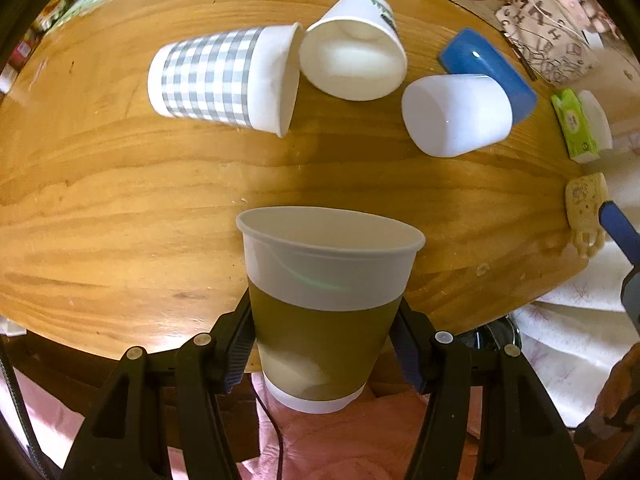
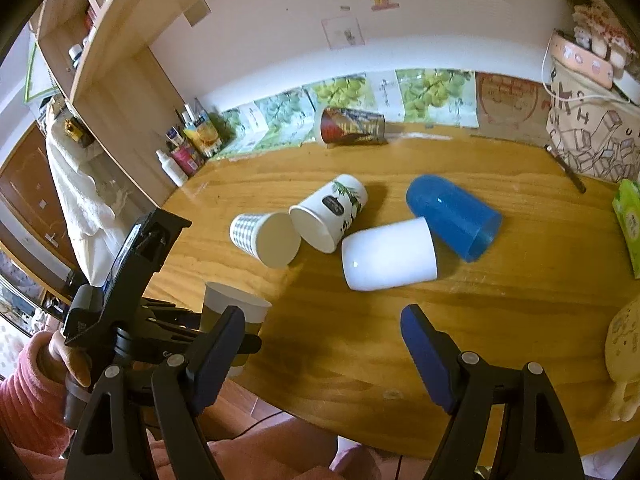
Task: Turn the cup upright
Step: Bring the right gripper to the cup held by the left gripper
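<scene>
My left gripper (image 1: pixel 324 340) is shut on an olive-banded paper cup (image 1: pixel 324 300) and holds it upright, mouth up, at the table's near edge; the cup also shows in the right wrist view (image 2: pixel 230 310). My right gripper (image 2: pixel 324 340) is open and empty above the near table. Several cups lie on their sides further in: a grey checked cup (image 1: pixel 220 80) (image 2: pixel 264 238), a white leaf-print cup (image 1: pixel 354 50) (image 2: pixel 330 214), a white plastic cup (image 1: pixel 456 114) (image 2: pixel 390 254) and a blue plastic cup (image 1: pixel 488 68) (image 2: pixel 454 216).
A dark patterned cup (image 2: pixel 350 126) lies at the far table edge. A printed bag (image 2: pixel 592 140) stands at the back right, a green tissue pack (image 1: pixel 574 124) (image 2: pixel 630 224) and a yellow toy (image 1: pixel 584 212) at the right edge. A shelf with bottles (image 2: pixel 180 152) is on the left.
</scene>
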Demonstrator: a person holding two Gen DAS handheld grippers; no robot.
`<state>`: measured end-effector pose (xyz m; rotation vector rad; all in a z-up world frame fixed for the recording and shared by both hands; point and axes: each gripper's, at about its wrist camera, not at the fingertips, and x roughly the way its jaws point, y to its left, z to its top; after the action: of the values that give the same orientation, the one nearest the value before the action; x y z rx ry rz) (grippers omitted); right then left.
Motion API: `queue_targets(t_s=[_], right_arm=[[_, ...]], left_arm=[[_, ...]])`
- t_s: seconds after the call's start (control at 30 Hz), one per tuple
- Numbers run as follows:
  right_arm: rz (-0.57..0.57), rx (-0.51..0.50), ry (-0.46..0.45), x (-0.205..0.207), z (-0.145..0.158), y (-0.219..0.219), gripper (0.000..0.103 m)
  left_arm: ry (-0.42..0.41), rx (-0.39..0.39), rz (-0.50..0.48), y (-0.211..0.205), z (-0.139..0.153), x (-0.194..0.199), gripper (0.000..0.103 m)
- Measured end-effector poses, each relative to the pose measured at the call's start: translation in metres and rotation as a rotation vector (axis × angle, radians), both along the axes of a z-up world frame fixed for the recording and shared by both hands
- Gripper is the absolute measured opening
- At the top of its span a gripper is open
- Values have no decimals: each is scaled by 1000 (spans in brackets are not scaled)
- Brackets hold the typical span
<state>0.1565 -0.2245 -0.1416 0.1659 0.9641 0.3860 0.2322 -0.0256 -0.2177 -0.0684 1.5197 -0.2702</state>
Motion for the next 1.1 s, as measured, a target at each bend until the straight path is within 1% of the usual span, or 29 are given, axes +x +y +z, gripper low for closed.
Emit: queue_targets(t_s=[0.2, 0.57, 0.77, 0.87, 1.1], right_arm=[[7, -35, 40, 7, -7, 2, 81], [-18, -98, 131, 22, -25, -3, 81], [-22, -104, 157, 29, -30, -5, 81], [-26, -102, 168, 32, -32, -5, 81], [-29, -96, 193, 39, -37, -5, 81]], left_arm=[[4, 16, 11, -8, -6, 1, 66], [18, 40, 24, -26, -13, 12, 67], [28, 44, 29, -39, -17, 21, 67], [28, 37, 27, -40, -16, 22, 72], [9, 17, 34, -43, -11, 27, 73]])
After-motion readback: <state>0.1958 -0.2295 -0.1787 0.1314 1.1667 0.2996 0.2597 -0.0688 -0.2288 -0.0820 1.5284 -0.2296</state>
